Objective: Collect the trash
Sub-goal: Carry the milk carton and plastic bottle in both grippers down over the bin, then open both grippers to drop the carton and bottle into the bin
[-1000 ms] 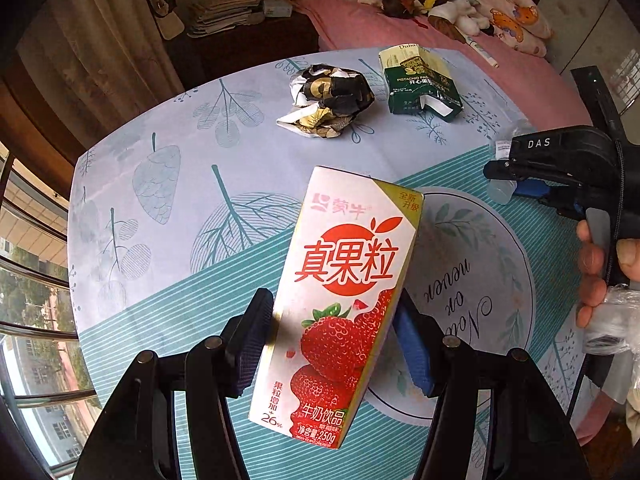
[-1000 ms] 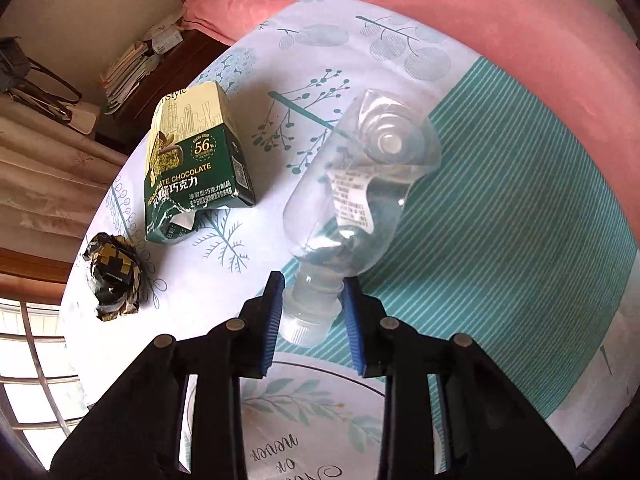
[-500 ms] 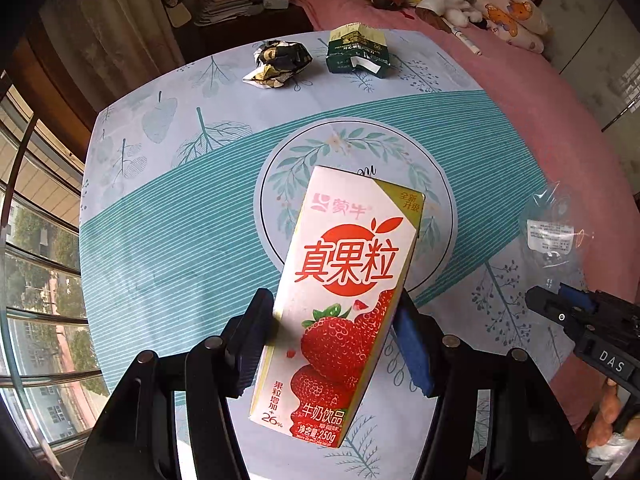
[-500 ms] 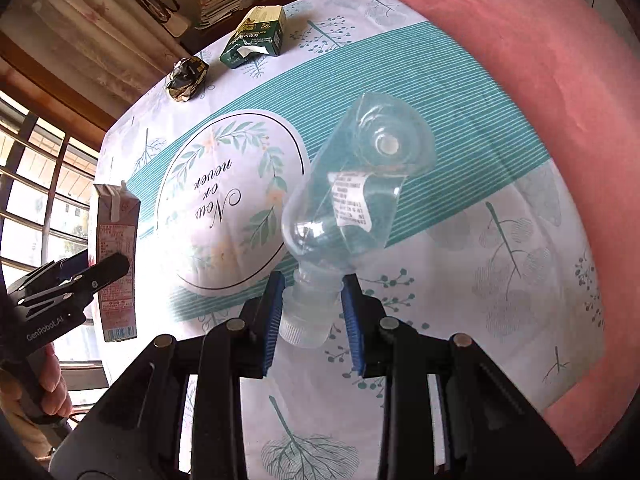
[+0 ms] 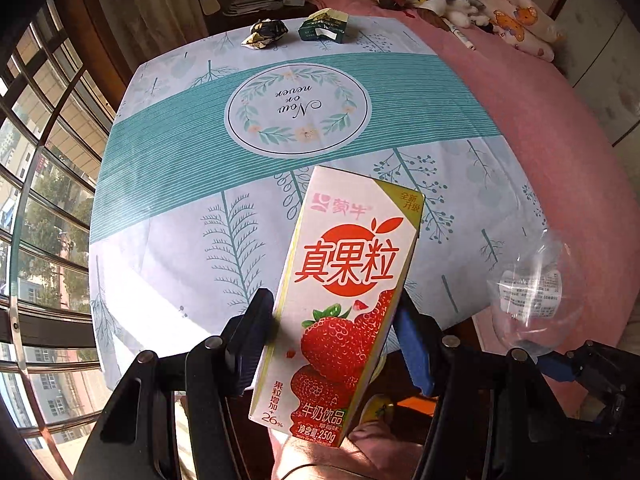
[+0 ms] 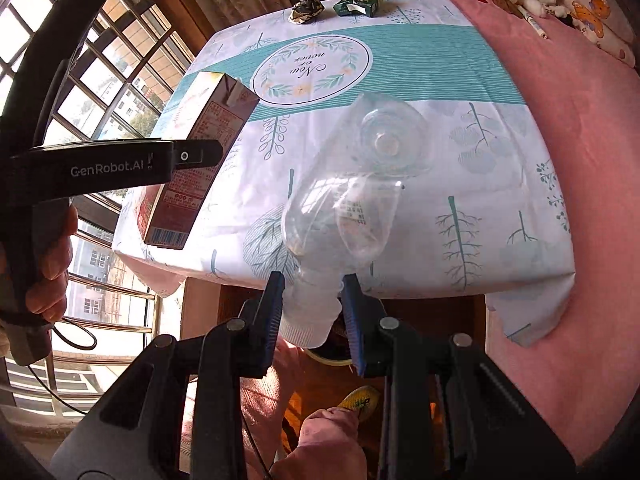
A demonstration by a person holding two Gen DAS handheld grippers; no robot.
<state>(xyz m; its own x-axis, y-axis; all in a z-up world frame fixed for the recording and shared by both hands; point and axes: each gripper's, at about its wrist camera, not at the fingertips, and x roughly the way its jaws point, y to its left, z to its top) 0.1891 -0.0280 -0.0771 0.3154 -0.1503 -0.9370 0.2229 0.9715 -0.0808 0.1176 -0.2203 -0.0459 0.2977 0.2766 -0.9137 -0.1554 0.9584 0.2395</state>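
Observation:
My left gripper (image 5: 334,340) is shut on a pink strawberry milk carton (image 5: 344,300), held above the near edge of the table. The carton also shows in the right wrist view (image 6: 200,152), with the left gripper (image 6: 120,166) clamped on it. My right gripper (image 6: 312,312) is shut on the neck of a clear crumpled plastic bottle (image 6: 352,192), which also shows in the left wrist view (image 5: 532,292). A crumpled black-and-gold wrapper (image 5: 264,32) and a torn green chocolate box (image 5: 324,30) lie at the table's far edge.
The table has a white and teal patterned cloth (image 5: 200,152). A pink bed (image 5: 540,92) with soft toys (image 5: 440,0) lies to the right. Barred windows (image 5: 40,160) are on the left. The floor and a slipper (image 6: 356,400) show below the table edge.
Both grippers have drawn back from the table toward its near edge, each with its item. The wrapper and green box now look far away.

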